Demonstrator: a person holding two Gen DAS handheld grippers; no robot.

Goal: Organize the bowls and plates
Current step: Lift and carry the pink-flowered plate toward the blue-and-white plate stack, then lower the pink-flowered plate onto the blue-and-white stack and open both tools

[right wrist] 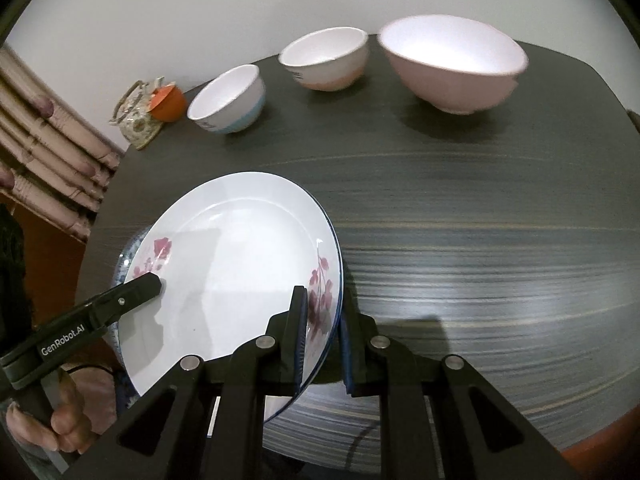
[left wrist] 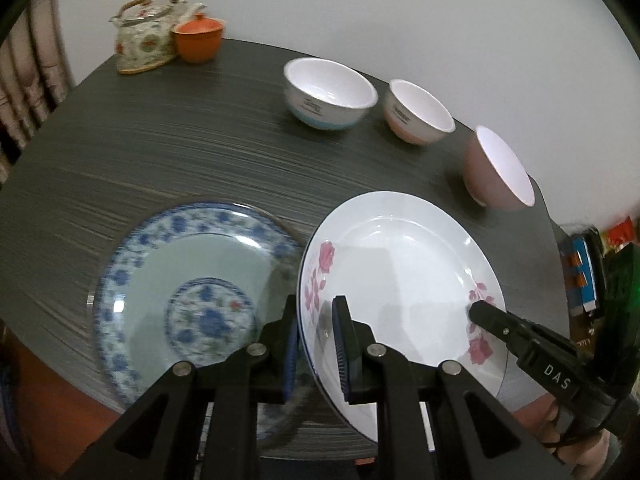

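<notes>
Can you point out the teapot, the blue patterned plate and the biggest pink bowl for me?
Teapot (left wrist: 144, 40): left wrist view, on its flowered body.
Blue patterned plate (left wrist: 160, 256): left wrist view, on its pale inner ring.
Biggest pink bowl (right wrist: 452, 60): right wrist view, on its inside.

A white plate (left wrist: 400, 264) bears pink roses, the plate beside it (left wrist: 160, 280) blue flowers on pale green, three white-lined bowls show a blue band (left wrist: 328, 96), an orange band (left wrist: 416, 114) and plain pink (left wrist: 496, 168), all on a dark grey streaked table (left wrist: 160, 152).

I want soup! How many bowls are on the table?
3, in a row at the table's far side: blue-banded bowl, orange-banded bowl, pink bowl. None looks hidden.
</notes>
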